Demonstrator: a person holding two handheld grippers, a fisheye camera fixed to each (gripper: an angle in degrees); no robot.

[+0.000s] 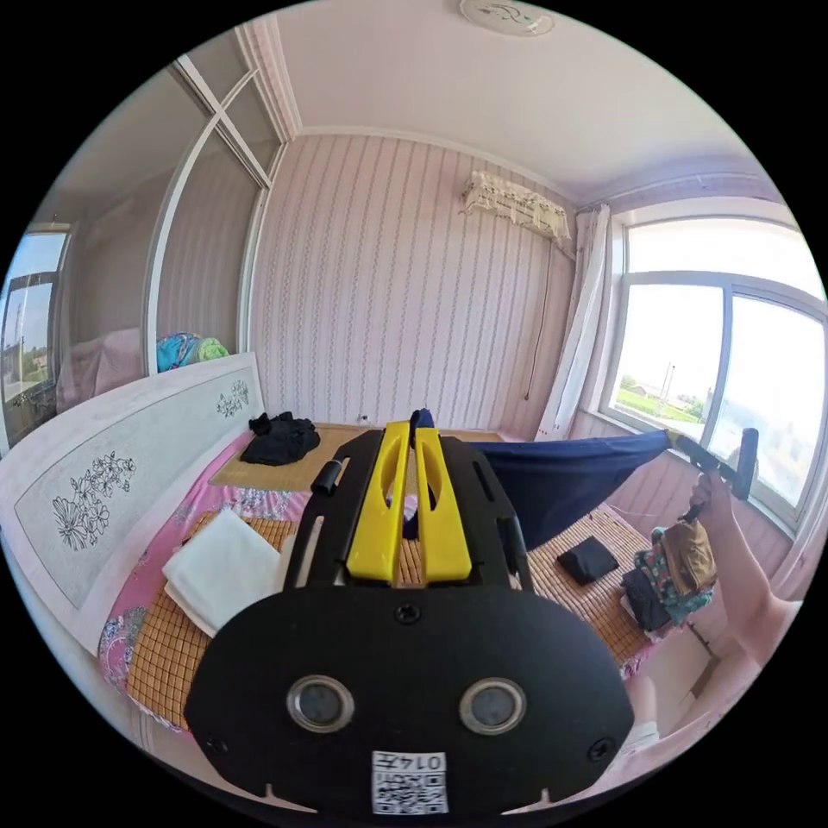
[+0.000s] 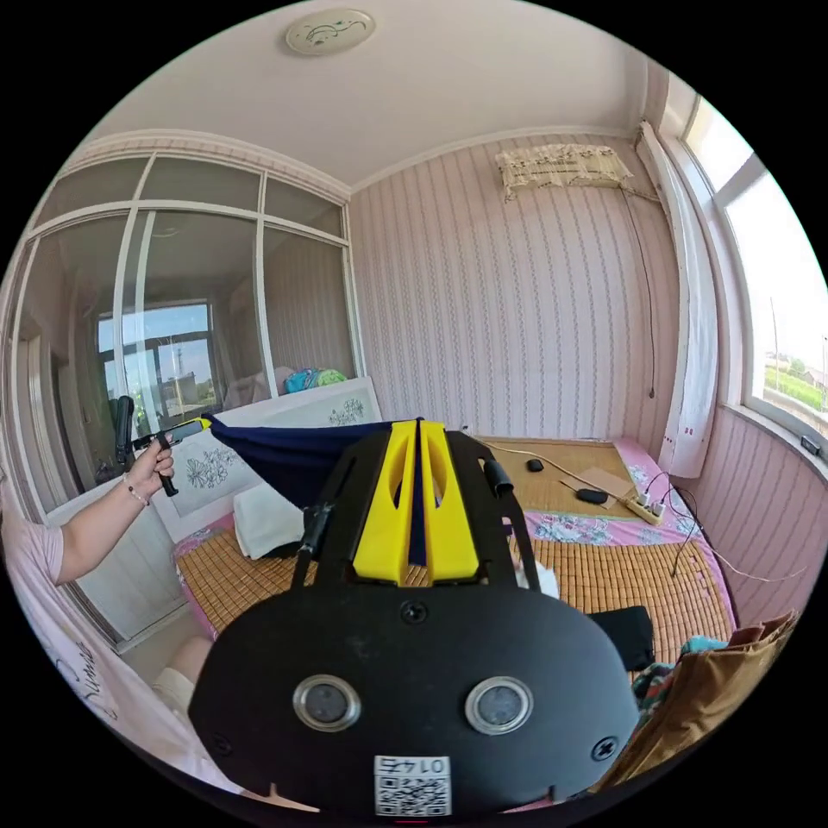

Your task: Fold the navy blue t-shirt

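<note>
One navy blue t-shirt (image 1: 561,487) hangs stretched in the air above the bed, held between two grippers. In the left gripper view, going from left to right, there is one white headboard (image 1: 129,466) with flower drawings, one folded white cloth (image 1: 220,569) on the woven bamboo mat (image 1: 164,647), one heap of black clothing (image 1: 280,438) farther back on a second mat, one small folded black garment (image 1: 588,559) under the stretched shirt, and one mixed pile of clothes (image 1: 673,573) at the bed's edge. A pink flowered sheet (image 1: 129,604) shows under the mats.

The room has pink striped wallpaper, mirrored wardrobe doors (image 2: 172,328) beside the headboard, one covered air conditioner (image 1: 517,205) high on the wall, one round ceiling lamp (image 2: 329,30) and a large window (image 1: 724,379) with a white curtain (image 1: 586,328). In the right gripper view a power strip (image 2: 647,509) with its cords lies on the bed near the window side, and a brown garment (image 2: 707,690) sits at the lower right.

The left gripper (image 1: 412,517) has its yellow jaws drawn close together, and dark blue cloth shows in the narrow slot between them. The right gripper (image 2: 417,517) likewise has its jaws nearly together, clamped on a strip of the navy cloth. In the left gripper view the right gripper appears far to the right in the person's hand (image 1: 711,496), the shirt's edge running to its tip; in the right gripper view the left gripper is at far left, held in the other hand (image 2: 151,470).
</note>
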